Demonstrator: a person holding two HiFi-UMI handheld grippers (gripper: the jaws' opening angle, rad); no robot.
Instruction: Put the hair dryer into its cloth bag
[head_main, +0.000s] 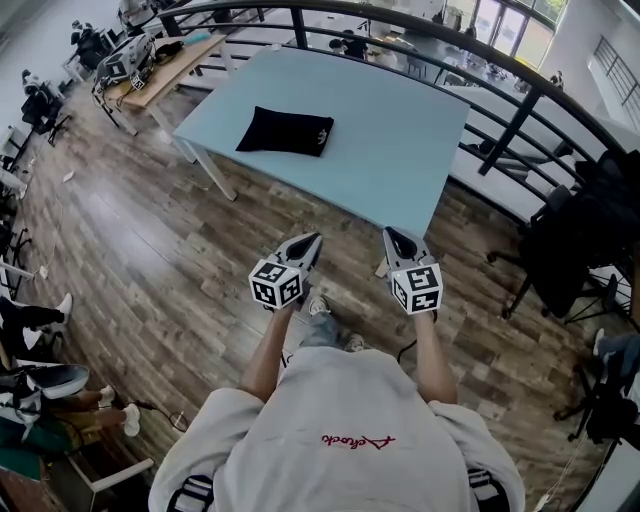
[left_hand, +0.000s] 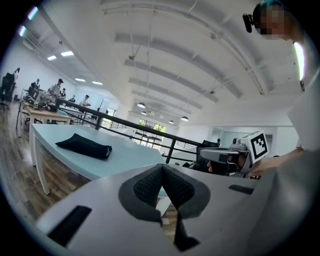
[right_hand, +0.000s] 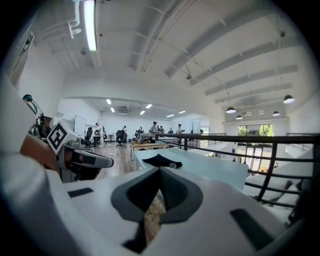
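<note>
A black cloth bag (head_main: 285, 131) lies flat on the light blue table (head_main: 400, 150), towards its left half. It also shows in the left gripper view (left_hand: 85, 146) and in the right gripper view (right_hand: 161, 161). No hair dryer is in sight. I stand back from the table's near edge over the wooden floor. My left gripper (head_main: 314, 238) (left_hand: 161, 166) and right gripper (head_main: 390, 233) (right_hand: 160, 170) are held side by side, pointing at the table. Both are shut with nothing between their pads.
A dark curved railing (head_main: 520, 110) runs behind and right of the table. Black office chairs (head_main: 570, 250) stand at the right. A wooden desk with equipment (head_main: 160, 65) sits at the back left, with people beyond it.
</note>
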